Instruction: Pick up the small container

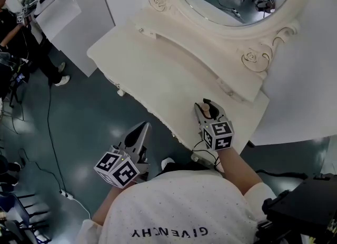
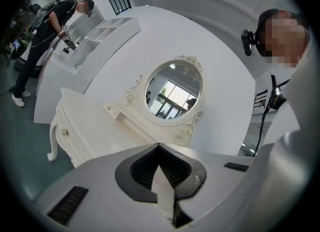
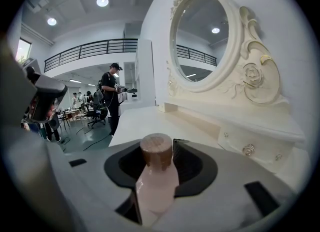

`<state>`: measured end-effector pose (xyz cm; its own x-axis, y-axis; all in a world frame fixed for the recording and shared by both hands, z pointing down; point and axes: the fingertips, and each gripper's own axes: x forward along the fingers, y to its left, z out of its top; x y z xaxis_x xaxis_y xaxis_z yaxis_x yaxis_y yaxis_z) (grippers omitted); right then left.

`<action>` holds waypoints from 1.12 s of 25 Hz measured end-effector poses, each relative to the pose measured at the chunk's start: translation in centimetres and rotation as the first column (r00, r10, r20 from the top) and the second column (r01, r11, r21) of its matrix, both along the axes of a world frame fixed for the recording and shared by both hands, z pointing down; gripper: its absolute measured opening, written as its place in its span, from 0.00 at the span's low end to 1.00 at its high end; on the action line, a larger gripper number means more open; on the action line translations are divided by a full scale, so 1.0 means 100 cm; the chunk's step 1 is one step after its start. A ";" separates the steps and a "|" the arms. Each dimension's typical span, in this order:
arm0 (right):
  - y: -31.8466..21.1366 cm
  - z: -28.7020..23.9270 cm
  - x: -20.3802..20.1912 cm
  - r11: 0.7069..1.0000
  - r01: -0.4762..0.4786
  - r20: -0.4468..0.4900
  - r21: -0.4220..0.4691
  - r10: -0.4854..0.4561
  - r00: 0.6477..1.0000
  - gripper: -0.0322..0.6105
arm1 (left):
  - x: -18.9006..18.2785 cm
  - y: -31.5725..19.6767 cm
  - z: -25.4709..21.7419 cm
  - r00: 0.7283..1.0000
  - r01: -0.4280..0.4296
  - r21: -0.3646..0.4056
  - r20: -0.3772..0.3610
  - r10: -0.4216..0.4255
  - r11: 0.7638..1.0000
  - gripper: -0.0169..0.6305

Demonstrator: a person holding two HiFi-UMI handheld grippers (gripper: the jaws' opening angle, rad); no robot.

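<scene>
R gripper [image 1: 207, 106] had its fingers clamped on the bottle [image 3: 157, 181] by the counter [image 1: 158, 74]; L gripper [image 1: 143, 128] fingers together, empty. Smooth tapered bottle could've slipped if the grip eased.

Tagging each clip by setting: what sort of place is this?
Probably a large indoor studio hall with a staged set: a white dressing table with oval mirror, a mezzanine railing overhead, and cables across the floor.

**Small container [image 3: 156, 176] gripped over the dressing table [image 1: 158, 79]**
It is a pale pink bottle with a rounded brown cap. It is clamped between the jaws of the right gripper [image 1: 208, 106], lying along them with the cap end pointing forward, lifted clear of the white tabletop.
</scene>
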<state>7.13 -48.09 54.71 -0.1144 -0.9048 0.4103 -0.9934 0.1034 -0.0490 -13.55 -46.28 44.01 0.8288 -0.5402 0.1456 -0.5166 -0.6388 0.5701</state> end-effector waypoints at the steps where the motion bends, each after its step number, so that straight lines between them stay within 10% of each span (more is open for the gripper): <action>1: 0.000 0.001 0.000 1.000 0.005 0.000 0.001 -0.005 1.000 0.29 | 0.003 0.002 0.001 1.000 -0.001 0.006 0.014 0.001 1.000 0.03; 20: 0.018 0.005 -0.004 0.946 0.317 -0.039 -0.060 -0.320 0.947 0.27 | -0.001 0.075 0.004 0.945 0.326 -0.022 0.049 -0.324 0.945 0.03; 28: 0.016 -0.001 0.012 0.949 0.306 0.059 -0.077 -0.302 0.952 0.23 | -0.003 0.111 -0.016 0.889 0.456 0.015 0.048 -0.456 0.890 0.03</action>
